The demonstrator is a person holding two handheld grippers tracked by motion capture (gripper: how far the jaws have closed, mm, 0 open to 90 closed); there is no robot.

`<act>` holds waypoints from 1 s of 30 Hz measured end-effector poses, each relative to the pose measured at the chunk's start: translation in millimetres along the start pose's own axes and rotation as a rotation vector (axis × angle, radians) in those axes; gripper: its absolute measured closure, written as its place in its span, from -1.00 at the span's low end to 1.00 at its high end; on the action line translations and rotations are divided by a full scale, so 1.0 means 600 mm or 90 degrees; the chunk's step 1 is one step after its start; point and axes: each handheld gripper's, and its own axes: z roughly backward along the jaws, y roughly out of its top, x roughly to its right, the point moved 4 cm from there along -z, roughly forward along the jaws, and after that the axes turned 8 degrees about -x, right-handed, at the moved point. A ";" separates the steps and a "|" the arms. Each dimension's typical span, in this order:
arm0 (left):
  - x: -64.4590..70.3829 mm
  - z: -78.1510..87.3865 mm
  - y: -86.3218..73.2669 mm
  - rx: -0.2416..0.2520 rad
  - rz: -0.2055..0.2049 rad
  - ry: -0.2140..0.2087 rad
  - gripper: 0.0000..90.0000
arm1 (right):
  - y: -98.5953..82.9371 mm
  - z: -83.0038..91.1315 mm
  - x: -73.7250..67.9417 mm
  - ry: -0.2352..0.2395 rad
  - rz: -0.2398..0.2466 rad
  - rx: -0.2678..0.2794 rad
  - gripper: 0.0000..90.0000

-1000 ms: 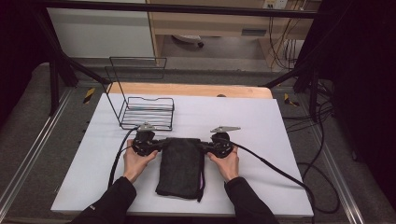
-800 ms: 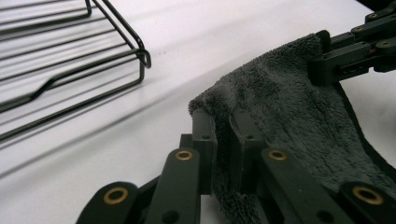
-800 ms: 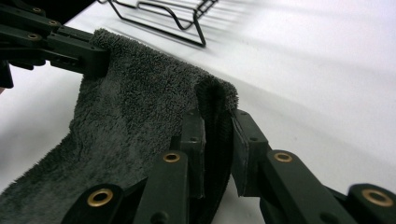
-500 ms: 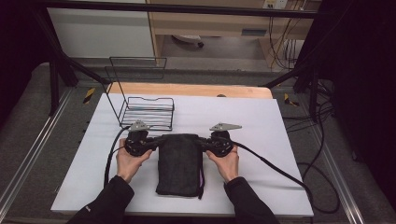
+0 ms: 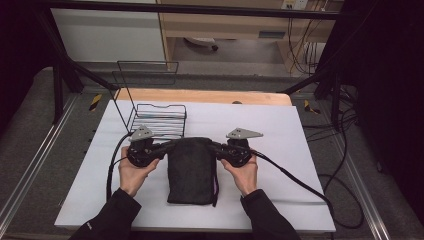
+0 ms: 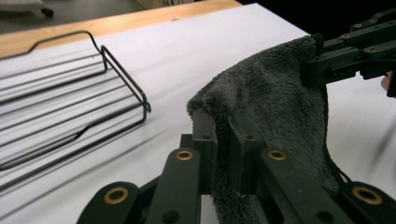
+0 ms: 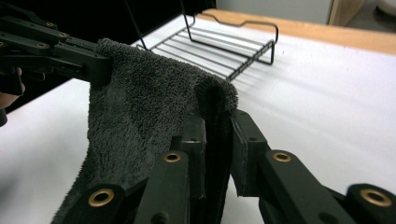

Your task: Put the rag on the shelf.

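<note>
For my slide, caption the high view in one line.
Both grippers, left and right, pinch a dark towel's far corners beside a wire rack.

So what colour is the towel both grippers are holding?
Dark charcoal grey, plain and fluffy. The towel shows best in the right gripper view.

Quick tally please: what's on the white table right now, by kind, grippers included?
Dark grey towel: 1, held at its far corners
Black wire rack: 1
Grippers: 2, left gripper and right gripper, both clamped on the towel
Total: 4
</note>
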 end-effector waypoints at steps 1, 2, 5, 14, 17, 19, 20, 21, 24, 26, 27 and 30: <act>0.002 0.004 0.002 0.005 -0.001 -0.001 0.82 | 0.005 0.007 -0.005 -0.002 0.006 0.009 0.73; 0.004 0.007 0.004 0.007 -0.004 0.000 0.82 | 0.007 0.010 -0.006 -0.003 0.010 0.013 0.73; 0.010 0.017 0.009 0.016 -0.007 -0.002 0.82 | 0.011 0.016 -0.009 -0.004 0.015 0.021 0.73; 0.021 0.040 0.020 0.052 -0.018 0.000 0.82 | 0.029 0.040 -0.027 -0.013 0.042 0.051 0.74; 0.023 0.045 0.023 0.063 -0.018 0.000 0.82 | 0.034 0.049 -0.030 -0.012 0.045 0.063 0.74; 0.024 0.048 0.025 0.067 -0.021 0.001 0.82 | 0.038 0.055 -0.035 -0.020 0.057 0.068 0.74; 0.025 0.050 0.025 0.070 -0.020 0.002 0.82 | 0.038 0.055 -0.035 -0.020 0.057 0.068 0.74; 0.026 0.052 0.026 0.074 -0.021 0.003 0.82 | 0.040 0.057 -0.038 -0.022 0.060 0.072 0.74; 0.026 0.057 0.030 0.091 -0.026 0.004 0.82 | 0.045 0.063 -0.044 -0.024 0.069 0.081 0.74; 0.026 0.061 0.032 0.100 -0.026 0.005 0.82 | 0.048 0.067 -0.047 -0.024 0.073 0.088 0.74; 0.027 0.063 0.033 0.104 -0.025 0.006 0.82 | 0.049 0.068 -0.048 -0.024 0.076 0.090 0.74; 0.028 0.070 0.036 0.113 -0.028 0.008 0.82 | 0.055 0.073 -0.053 -0.030 0.087 0.099 0.74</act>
